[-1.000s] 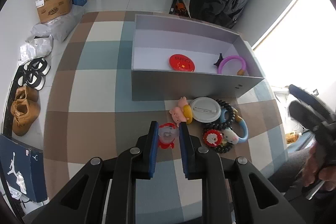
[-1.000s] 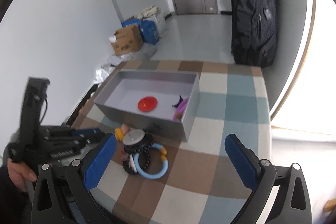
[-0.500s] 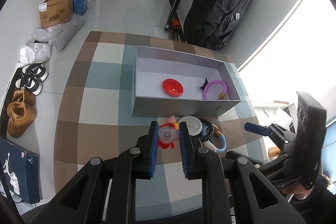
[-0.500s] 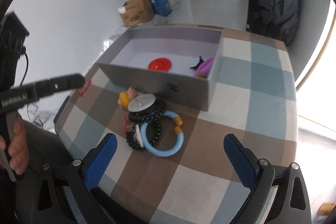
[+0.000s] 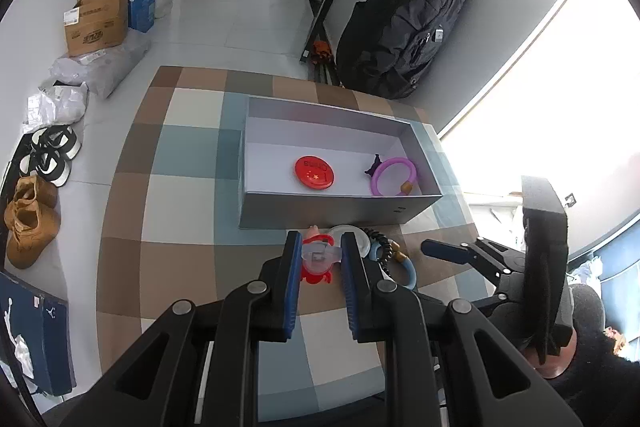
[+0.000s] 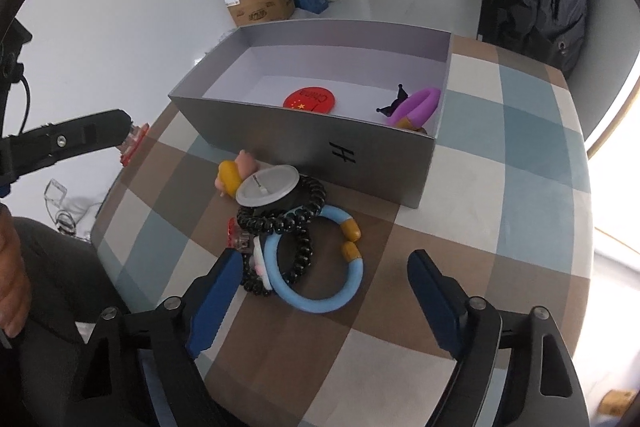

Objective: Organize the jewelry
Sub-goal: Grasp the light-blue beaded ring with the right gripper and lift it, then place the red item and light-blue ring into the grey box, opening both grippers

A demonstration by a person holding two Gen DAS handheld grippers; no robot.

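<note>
The left gripper (image 5: 319, 259) is squeezed tight on a little red and clear charm (image 5: 317, 262) and holds it up in the air, over the checked tablecloth (image 6: 500, 187), just in front of the grey box (image 6: 320, 143). From the other side the same charm (image 6: 134, 141) pokes out past the tip of that gripper.

The right gripper (image 6: 324, 287) has its blue fingers (image 6: 216, 291) wide apart, though they have just been closing in a bit. Nothing is pinched between them. They hang low over a pile of trinkets on the cloth. A light blue ring (image 6: 320, 267) with two yellow beads lies between the fingers, not touched by them. A black curly band (image 6: 288, 223) lies across it. A round white badge (image 6: 267, 186) sits on top of the band, close to the box wall. A small pink and yellow toy (image 6: 232, 175) lies just beside the badge.

Inside the box there is a red round badge (image 5: 315, 173) on the floor in the middle. A purple ring (image 5: 394, 177) with a small dark charm (image 5: 374, 167) lies at the right end.
</note>
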